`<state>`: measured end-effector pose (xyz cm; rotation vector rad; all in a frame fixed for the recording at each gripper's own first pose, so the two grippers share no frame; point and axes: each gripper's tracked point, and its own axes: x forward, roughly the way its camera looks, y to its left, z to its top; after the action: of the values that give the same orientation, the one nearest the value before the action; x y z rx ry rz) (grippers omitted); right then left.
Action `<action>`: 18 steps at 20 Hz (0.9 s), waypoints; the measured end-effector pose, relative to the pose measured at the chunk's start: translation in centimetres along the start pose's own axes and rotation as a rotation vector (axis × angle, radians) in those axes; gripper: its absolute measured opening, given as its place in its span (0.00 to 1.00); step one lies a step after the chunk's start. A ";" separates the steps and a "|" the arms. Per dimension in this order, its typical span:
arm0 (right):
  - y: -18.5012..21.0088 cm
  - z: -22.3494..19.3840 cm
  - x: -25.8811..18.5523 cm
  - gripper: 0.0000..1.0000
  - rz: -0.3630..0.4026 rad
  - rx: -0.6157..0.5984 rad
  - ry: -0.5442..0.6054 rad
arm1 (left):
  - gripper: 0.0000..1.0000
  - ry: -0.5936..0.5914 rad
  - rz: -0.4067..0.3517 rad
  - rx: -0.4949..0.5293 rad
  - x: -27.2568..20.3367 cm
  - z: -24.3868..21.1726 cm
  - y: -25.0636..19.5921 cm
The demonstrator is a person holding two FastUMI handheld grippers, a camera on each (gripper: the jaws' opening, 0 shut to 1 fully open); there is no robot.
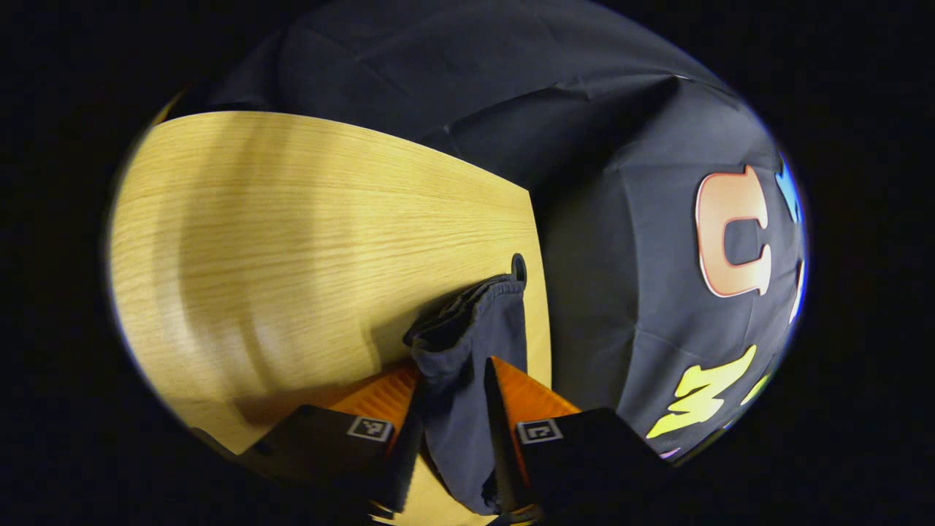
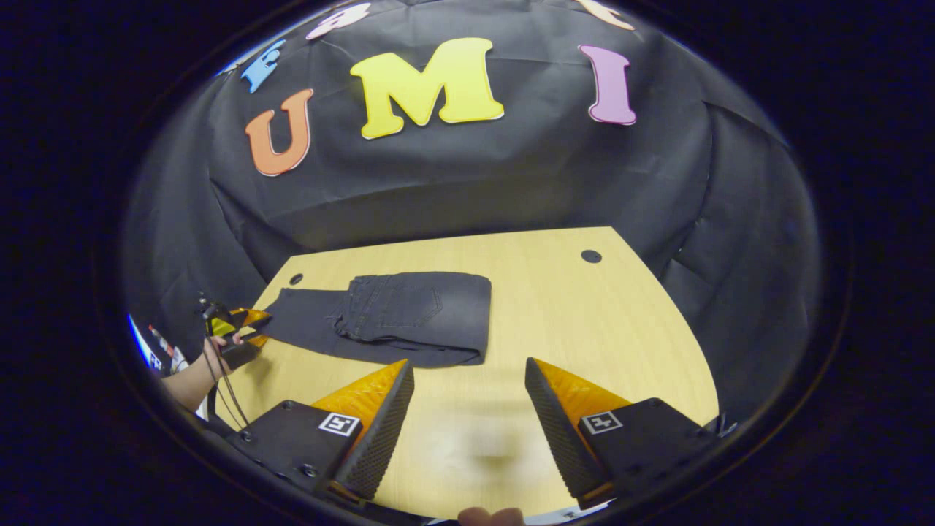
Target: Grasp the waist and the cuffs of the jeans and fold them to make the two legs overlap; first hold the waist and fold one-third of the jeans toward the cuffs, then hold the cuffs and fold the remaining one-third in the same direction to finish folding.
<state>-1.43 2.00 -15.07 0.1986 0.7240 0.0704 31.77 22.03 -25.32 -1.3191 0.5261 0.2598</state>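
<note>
The jeans [image 2: 394,321] lie on the desk [image 2: 584,329] with the waist third already folded over. The left claw [image 1: 453,409] is clenched on the cuffs [image 1: 467,329] at the desk edge. The right claw [image 2: 467,409] hangs released above bare desk. Step 2 is in hand: carry the cuffs over the folded stack.

1. Lower center, left gripper view: the jeans [image 1: 467,365] run down between the left gripper [image 1: 453,438] fingers and leave the frame's bottom edge.
2. Lower center, right gripper view: the table [image 2: 475,446] is blurred.
3. Lower left: a hand [image 2: 219,354] is cut off at the forearm.
</note>
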 end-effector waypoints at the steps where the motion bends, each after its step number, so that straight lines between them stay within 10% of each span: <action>1: -0.2 0.0 -0.1 0.94 -0.005 -0.001 -0.002 | 0.39 -0.004 0.013 0.001 0.0 0.1 0.2; 2: -0.6 -0.1 -0.3 0.92 -0.014 -0.004 -0.006 | 0.21 -0.008 0.013 -0.001 -0.2 0.1 0.0; 6: -2.4 0.1 -1.6 0.94 -0.060 -0.017 -0.049 | 0.08 -0.039 -0.004 0.046 -1.1 -0.1 -1.5; 18: -7.1 0.9 -7.0 0.94 -0.131 -0.001 -0.215 | 0.06 -0.078 -0.242 0.512 -8.6 -8.1 -18.7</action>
<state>-6.08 -6.02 -11.31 0.1542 0.5211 -0.0746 31.39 10.66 -6.32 -0.8577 0.3318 -0.0277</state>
